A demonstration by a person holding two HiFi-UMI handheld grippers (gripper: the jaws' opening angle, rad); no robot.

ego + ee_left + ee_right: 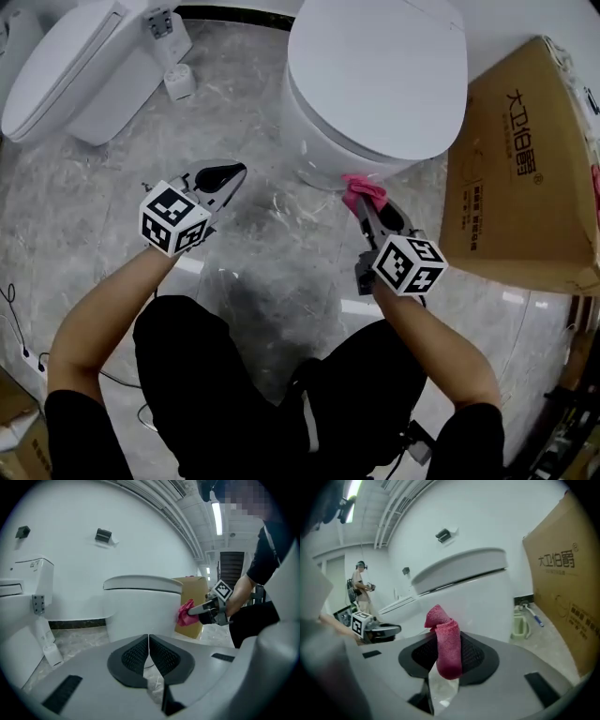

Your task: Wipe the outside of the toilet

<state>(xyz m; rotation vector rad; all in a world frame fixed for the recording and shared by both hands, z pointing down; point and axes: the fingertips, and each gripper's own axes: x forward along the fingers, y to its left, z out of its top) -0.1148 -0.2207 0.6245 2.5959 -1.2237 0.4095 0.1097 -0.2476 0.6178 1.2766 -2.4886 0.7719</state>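
Note:
A white toilet (375, 84) with its lid down stands at the top centre of the head view. My right gripper (361, 199) is shut on a rolled pink cloth (364, 190), whose end touches the bowl's lower front wall. In the right gripper view the cloth (445, 641) stands up between the jaws in front of the toilet (473, 597). My left gripper (223, 176) is shut and empty, low over the floor, left of the bowl. The left gripper view shows the toilet (140, 606) ahead and the cloth (185, 613) at its right side.
A second white toilet (66, 66) stands at the far left. A large cardboard box (525, 169) sits close to the right of the toilet. A toilet brush holder (519, 623) stands by the wall. Another person (361, 585) stands far off. The floor is grey marble.

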